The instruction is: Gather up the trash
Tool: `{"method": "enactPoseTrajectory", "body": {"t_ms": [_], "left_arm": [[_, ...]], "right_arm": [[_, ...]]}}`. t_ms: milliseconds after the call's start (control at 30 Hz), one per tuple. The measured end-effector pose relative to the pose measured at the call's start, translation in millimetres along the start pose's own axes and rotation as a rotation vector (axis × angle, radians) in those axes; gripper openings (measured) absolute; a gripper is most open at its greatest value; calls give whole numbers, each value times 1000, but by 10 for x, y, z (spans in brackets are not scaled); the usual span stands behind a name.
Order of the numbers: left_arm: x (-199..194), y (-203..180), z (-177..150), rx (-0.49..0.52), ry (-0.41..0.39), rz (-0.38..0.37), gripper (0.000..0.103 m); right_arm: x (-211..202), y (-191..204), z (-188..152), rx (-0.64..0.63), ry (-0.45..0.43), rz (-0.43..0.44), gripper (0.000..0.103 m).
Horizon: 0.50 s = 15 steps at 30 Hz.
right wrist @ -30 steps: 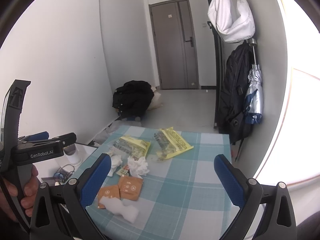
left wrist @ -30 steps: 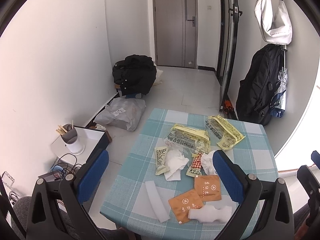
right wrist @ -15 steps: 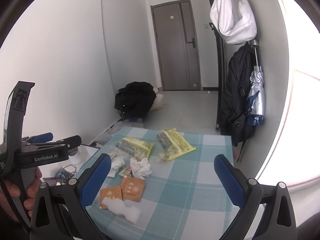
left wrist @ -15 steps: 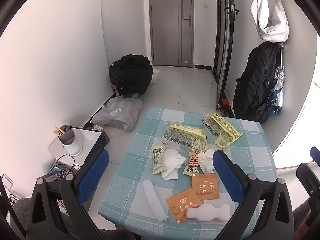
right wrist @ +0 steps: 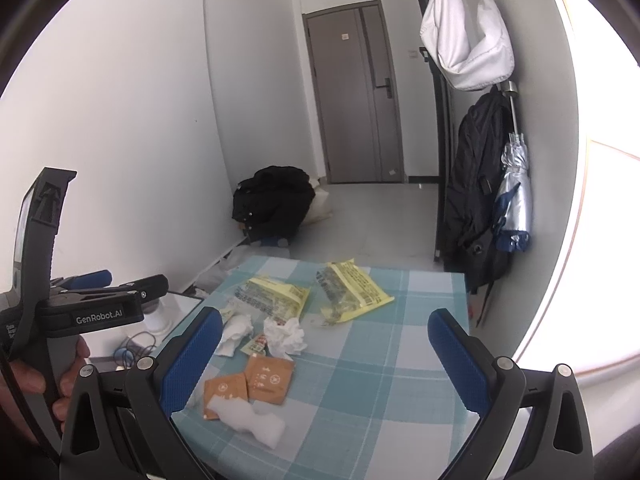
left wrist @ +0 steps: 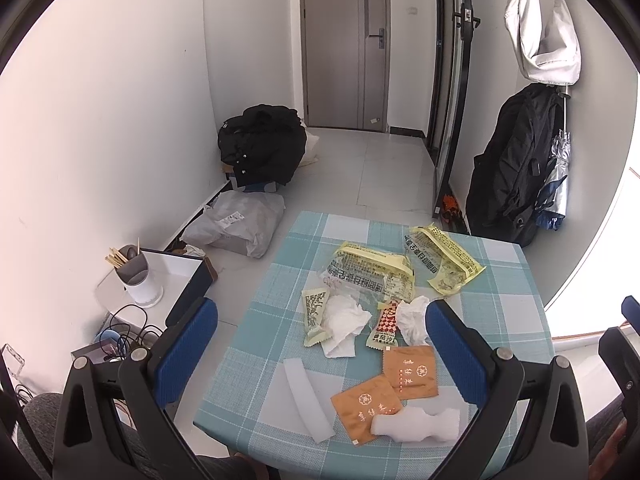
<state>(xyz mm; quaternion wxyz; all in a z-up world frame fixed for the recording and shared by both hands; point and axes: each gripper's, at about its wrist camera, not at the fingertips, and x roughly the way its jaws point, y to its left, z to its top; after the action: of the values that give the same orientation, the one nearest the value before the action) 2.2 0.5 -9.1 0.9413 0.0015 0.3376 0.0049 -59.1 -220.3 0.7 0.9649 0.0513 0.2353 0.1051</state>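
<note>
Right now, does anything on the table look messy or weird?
Yes. Trash is strewn over the checked table: two torn-open yellow bags, crumpled tissues, two orange sachets, and white foam at the near edge.

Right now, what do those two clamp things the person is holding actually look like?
Each is a black plastic frame with two wide-set fingers faced with blue ribbed pads, fixed by silver screws. The left gripper, seen from the side in the right camera, bears white "GenRobot.AI" lettering and a tall black handle held in a bare hand. The right gripper looks identical. No cables show.
</note>
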Motion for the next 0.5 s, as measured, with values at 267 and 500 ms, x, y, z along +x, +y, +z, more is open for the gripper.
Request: {"method": "enactPoseTrajectory", "body": {"t_ms": [267, 500], "left_arm": [[60, -6, -2, -9, 20, -7, 102], [119, -18, 2, -5, 35, -6, 102]], "right_arm": [[1, 21, 14, 2, -1, 41, 103], [42, -26, 3, 17, 0, 30, 103]]}}
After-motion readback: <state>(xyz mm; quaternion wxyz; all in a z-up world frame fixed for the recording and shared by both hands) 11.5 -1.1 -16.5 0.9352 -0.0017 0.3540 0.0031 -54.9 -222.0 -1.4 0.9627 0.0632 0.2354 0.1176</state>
